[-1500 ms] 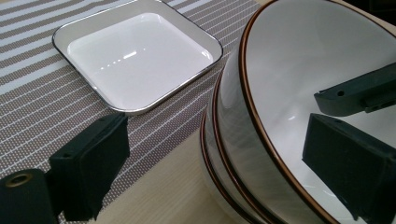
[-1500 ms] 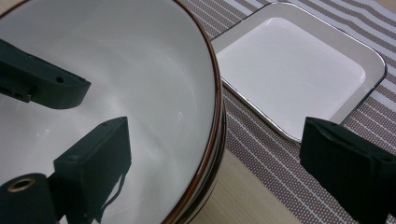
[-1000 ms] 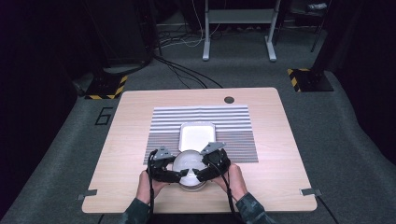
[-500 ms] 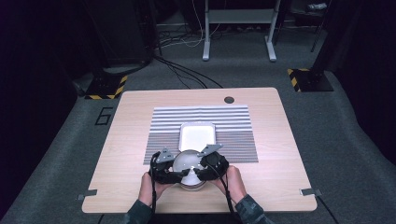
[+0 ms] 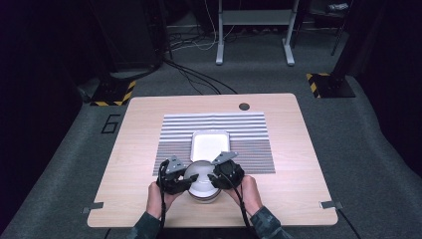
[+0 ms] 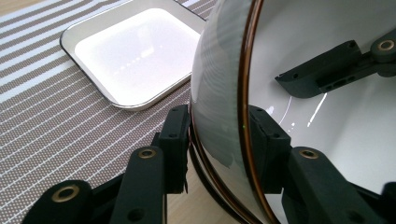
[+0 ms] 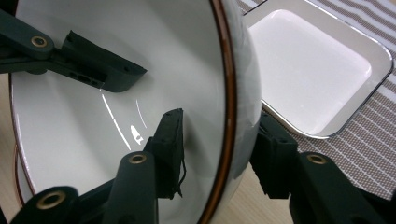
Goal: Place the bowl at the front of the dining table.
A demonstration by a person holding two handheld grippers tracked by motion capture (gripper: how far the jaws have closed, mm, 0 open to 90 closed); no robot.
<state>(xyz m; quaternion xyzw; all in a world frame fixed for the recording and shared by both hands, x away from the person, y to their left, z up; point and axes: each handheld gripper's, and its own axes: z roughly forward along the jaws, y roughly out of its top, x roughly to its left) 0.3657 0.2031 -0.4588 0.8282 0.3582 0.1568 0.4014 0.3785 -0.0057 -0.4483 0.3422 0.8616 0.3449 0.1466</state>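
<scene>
Bowl (image 5: 201,183): white, brown-rimmed, at near table edge, just in front of striped mat (image 5: 249,144) and white square tray (image 5: 210,144); seems stacked on second bowl, only its rim glimpsed below. Round, so no long axis; rim wall stands between each pair of jaws, one inside, one outside. Left gripper (image 6: 217,140) on left rim, right gripper (image 7: 219,154) on right rim, equally near. Jaws just been closing, now pinching rim wall. Wooden table (image 5: 149,119) mostly bare; dark carpeted room beyond, cables on floor.

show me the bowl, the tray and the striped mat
bowl (image 7: 93,98), right gripper view, white inside
tray (image 6: 135,51), left gripper view, white floor
striped mat (image 5: 249,124), high view, bare far-right part
</scene>
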